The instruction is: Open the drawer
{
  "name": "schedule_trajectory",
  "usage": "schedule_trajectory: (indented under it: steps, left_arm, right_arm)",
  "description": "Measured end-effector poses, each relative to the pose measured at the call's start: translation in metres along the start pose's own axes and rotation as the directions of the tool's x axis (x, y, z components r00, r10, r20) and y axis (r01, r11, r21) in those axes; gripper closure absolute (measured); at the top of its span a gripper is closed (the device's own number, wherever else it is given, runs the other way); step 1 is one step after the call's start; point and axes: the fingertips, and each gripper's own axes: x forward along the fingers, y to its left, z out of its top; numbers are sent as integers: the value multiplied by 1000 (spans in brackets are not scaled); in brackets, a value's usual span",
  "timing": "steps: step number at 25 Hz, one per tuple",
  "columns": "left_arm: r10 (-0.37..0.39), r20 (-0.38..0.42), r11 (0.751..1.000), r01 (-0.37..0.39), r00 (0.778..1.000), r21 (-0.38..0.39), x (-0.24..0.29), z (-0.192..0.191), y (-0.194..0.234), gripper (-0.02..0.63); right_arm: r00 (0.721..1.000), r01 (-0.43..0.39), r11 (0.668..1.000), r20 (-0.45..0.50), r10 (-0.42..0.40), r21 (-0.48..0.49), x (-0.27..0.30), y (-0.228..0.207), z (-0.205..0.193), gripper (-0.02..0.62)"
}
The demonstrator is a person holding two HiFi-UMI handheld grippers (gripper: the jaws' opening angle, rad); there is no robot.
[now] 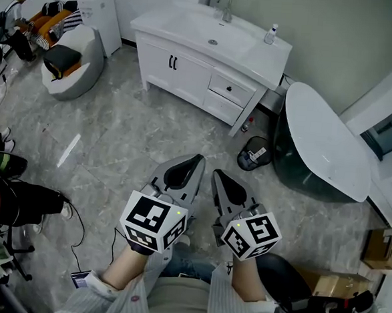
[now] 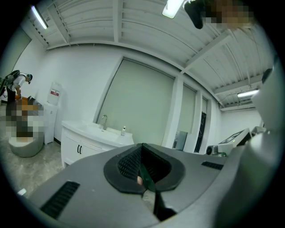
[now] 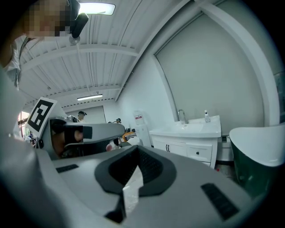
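L gripper (image 1: 197, 160) & R gripper (image 1: 217, 175): jaws pressed together, nothing between. Both well apart from cabinet (image 1: 185, 75). Drawer (image 1: 231, 90) closed, untouched.

In the left gripper view, drawer side of the vanity (image 2: 91, 138) hidden behind the grey body of the left gripper (image 2: 142, 145); only the 2 door handles (image 2: 79, 149) showing. In the head view, knob on the drawer (image 1: 231, 90) too small to tell its shape; label on the bottle (image 1: 271, 34) unreadable. Cardboard box (image 1: 382, 247) cut by the right edge. Left forearm (image 1: 124, 268) and right forearm (image 1: 247, 283) cut off at the bottom edge. Person (image 1: 12, 196) at the left edge only partly in frame. Distant figures (image 3: 81, 116) in the right gripper view too small to make out.
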Motion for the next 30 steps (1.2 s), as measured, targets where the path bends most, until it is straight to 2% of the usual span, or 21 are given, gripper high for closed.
schedule_trajectory:
  steps: [14, 23, 30]
  left_arm:
    - [-65, -27, 997, 66, 998, 38, 84, 35, 102, 591]
    - [-122, -37, 991, 124, 992, 53, 120, 49, 134, 591]
    - [-151, -45, 987, 153, 988, 46, 126, 53, 154, 591]
  right_arm:
    - [995, 87, 995, 37, -88, 40, 117, -48, 27, 591]
    - [986, 152, 986, 62, -155, 62, 156, -78, 42, 591]
    - [977, 199, 977, 56, -204, 76, 171, -87, 44, 591]
